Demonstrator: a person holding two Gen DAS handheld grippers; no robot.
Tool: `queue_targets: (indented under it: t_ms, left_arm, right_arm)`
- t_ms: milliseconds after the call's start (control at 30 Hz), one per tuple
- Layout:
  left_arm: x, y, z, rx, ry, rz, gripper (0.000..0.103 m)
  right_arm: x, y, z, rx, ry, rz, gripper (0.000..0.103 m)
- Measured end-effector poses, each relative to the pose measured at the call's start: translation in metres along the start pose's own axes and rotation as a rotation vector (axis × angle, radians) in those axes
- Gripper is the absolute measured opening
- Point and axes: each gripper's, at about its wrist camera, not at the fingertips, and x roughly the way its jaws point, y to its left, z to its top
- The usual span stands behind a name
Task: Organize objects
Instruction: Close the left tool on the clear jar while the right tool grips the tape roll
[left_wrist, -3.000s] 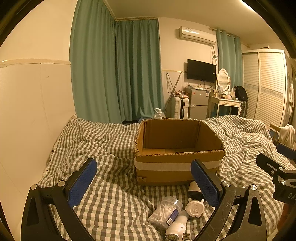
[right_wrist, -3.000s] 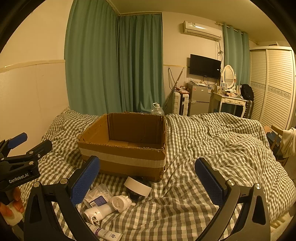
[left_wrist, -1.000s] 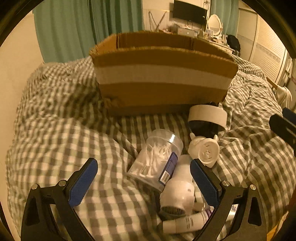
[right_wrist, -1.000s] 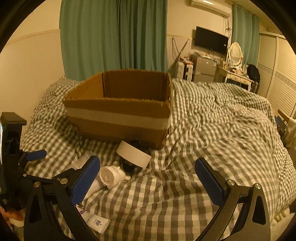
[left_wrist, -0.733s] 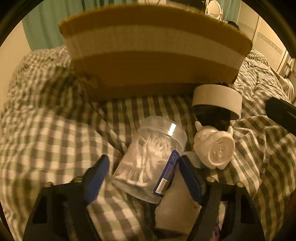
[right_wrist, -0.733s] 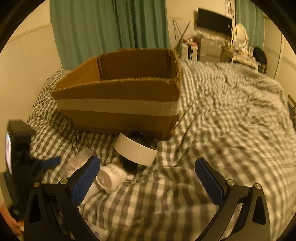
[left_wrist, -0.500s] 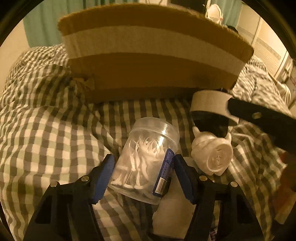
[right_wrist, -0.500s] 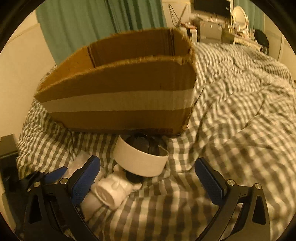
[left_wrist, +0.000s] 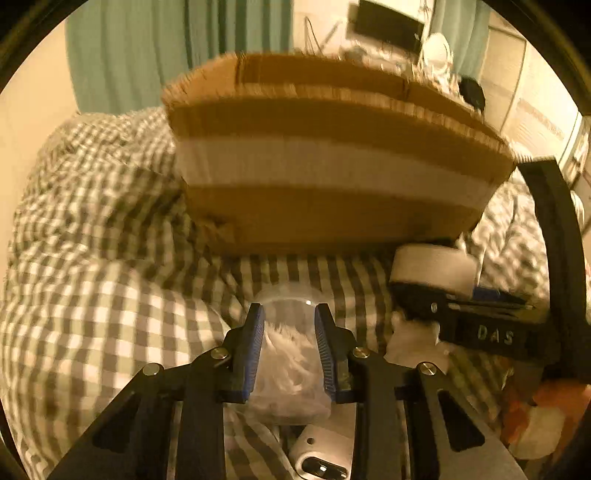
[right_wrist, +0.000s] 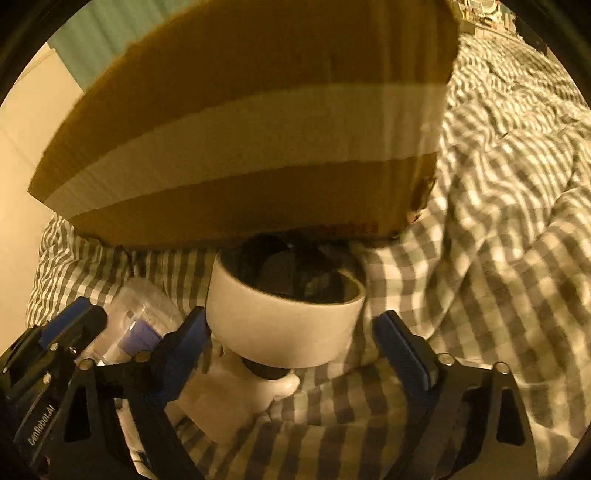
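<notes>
At the bottom centre of the left wrist view, the left gripper (left_wrist: 289, 349) is seen with its blue fingers (left_wrist: 254, 347) pinched on the clear plastic jar (left_wrist: 290, 354), which lies on its side on the checked bedspread (left_wrist: 103, 280). The grip is judged to be taken on a smooth, rounded wall, so the jar could be squeezed out forward or rolled loose when lifted; its lid end is hidden, and a spill of the white contents cannot be ruled out.

In the lower middle of the right wrist view, the right gripper (right_wrist: 291, 341) is held with its fingers spread on either side of the white tape roll (right_wrist: 284, 325), neither pad clearly touching it. The roll is propped tilted on a dark object and a white bottle (right_wrist: 240, 402); if the fingers are closed off-centre, the roll could be tipped or pushed against the box. The two grippers are working close together, so a knock between them is possible.

Further up in both views stands the cardboard box (left_wrist: 332, 166), its near wall just beyond the clutter. A low lift could catch its rim.
</notes>
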Motion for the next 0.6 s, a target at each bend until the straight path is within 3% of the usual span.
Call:
queue_targets:
  t_ms: [67, 133, 200, 233, 267, 300, 367, 600]
  left_arm:
    - [0.003, 0.000, -0.002, 0.002, 0.003, -0.003, 0.030]
    - [0.002, 0.001, -0.002, -0.002, 0.000, -0.003, 0.034]
    - [0.000, 0.001, -0.003, 0.000, 0.009, -0.002, 0.045]
    - [-0.002, 0.001, -0.005, 0.000, 0.007, 0.002, 0.061]
    - [-0.004, 0.002, -0.007, 0.004, 0.002, 0.010, 0.070]
    - [-0.006, 0.001, -0.008, 0.009, -0.003, 0.017, 0.072]
    - [-0.007, 0.000, -0.009, 0.023, 0.000, 0.028, 0.079]
    - [0.030, 0.005, -0.018, 0.009, 0.119, 0.045, 0.083]
  right_arm:
    - [0.003, -0.002, -0.002, 0.003, 0.007, -0.013, 0.072]
    - [-0.001, -0.005, -0.004, 0.012, -0.002, 0.006, 0.071]
    - [-0.008, -0.007, -0.006, 0.028, -0.013, 0.034, 0.071]
    - [-0.012, -0.008, -0.006, 0.041, -0.006, 0.058, 0.071]
    - [-0.015, -0.008, -0.007, 0.049, 0.002, 0.083, 0.074]
    - [-0.018, -0.008, -0.007, 0.057, 0.003, 0.100, 0.081]
    - [-0.023, -0.007, -0.003, 0.073, -0.004, 0.122, 0.086]
    - [-0.001, -0.019, 0.019, 0.144, 0.025, 0.105, 0.086]
